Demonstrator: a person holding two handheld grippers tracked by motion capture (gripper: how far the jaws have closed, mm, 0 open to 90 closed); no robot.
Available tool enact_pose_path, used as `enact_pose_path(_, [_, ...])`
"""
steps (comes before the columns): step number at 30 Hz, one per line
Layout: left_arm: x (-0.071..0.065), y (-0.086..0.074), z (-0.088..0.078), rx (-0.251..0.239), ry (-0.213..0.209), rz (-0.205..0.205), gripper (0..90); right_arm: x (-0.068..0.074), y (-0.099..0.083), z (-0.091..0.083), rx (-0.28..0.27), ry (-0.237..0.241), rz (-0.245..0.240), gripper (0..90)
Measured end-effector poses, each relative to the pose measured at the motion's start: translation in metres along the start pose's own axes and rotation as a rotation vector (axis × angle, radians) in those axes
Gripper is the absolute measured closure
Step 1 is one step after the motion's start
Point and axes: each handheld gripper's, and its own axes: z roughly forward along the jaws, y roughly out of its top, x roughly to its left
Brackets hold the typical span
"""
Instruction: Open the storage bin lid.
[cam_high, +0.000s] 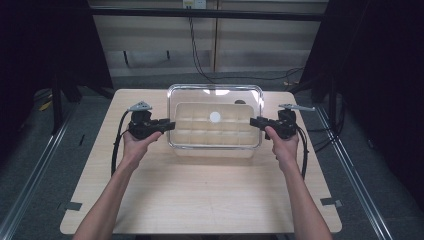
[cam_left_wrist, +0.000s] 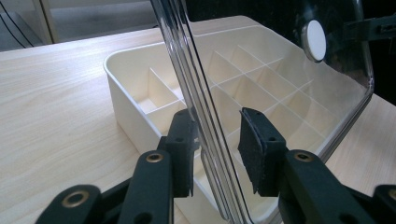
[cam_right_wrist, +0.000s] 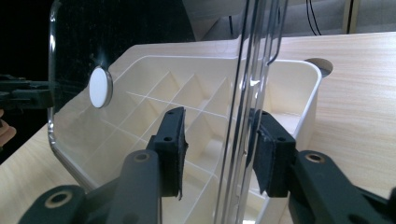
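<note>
Clear lid (cam_high: 200, 97) is up off the cream divider box (cam_high: 215, 135), roughly level and directly above it. The box sits at the far middle of the table (cam_high: 200, 195), compartments all empty. Left gripper (cam_high: 170, 125) is on the lid's left short edge and right gripper (cam_high: 254, 121) on the opposite short edge. My read on the symmetric hold is that it keeps a wide, floppy sheet from tipping or twisting, and keeps both hands clear of the white knob (cam_high: 215, 117) in the centre. In the left gripper view the lid rim runs between the jaws: the box-side pad (cam_left_wrist: 184, 149) looks in contact, while the pad on the top side (cam_left_wrist: 254, 144) shows a small gap. The right gripper view is mirrored, with the box-side pad (cam_right_wrist: 271, 154) against the rim and the other pad (cam_right_wrist: 173, 149) standing clearly off. So both sets of jaws are narrowed around the rim but not visibly clamped. It looks like the lid rests on the lower pads rather than being squeezed. That's fine while level, but any tilt could let it slide. I can't tell from this whether the lid is coming off or going on. Either way the rim stays lined up with the box outline, which keeps seating it simple.
</note>
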Motion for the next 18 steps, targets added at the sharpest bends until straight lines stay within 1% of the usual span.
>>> enact_pose_path(2, [-0.002,0.000,0.000,-0.001,-0.001,0.002,66.9,0.000,-0.002,-0.003,-0.003,-0.003,0.000,60.6])
enact_pose_path(3, [-0.003,0.000,-0.001,-0.004,-0.009,0.006,67.6,0.000,-0.003,-0.004,-0.009,-0.010,0.003,60.8])
enact_pose_path(4, [-0.004,0.000,-0.001,-0.002,-0.008,0.014,68.2,0.000,-0.004,-0.004,-0.012,-0.018,0.009,60.8])
enact_pose_path(6, [-0.006,0.001,-0.002,-0.004,-0.001,0.017,68.7,-0.001,-0.006,-0.005,-0.021,-0.009,0.019,61.3])
enact_pose_path(8, [-0.007,0.001,-0.003,-0.008,-0.003,0.014,69.6,-0.001,-0.007,-0.008,-0.036,0.002,0.025,62.5])
enact_pose_path(13, [-0.007,0.001,-0.006,-0.013,-0.014,0.018,70.9,0.001,-0.009,-0.011,-0.044,0.006,0.026,63.5])
enact_pose_path(15, [-0.007,0.001,-0.007,-0.014,-0.010,0.021,71.5,0.001,-0.010,-0.012,-0.046,0.011,0.029,63.9])
enact_pose_path(17, [-0.008,-0.001,-0.008,-0.028,-0.011,0.022,71.8,0.002,-0.012,-0.013,-0.051,0.011,0.028,64.0])
enact_pose_path(18, [-0.008,-0.001,-0.009,-0.024,-0.012,0.021,72.1,0.003,-0.013,-0.014,-0.053,0.010,0.028,64.0])
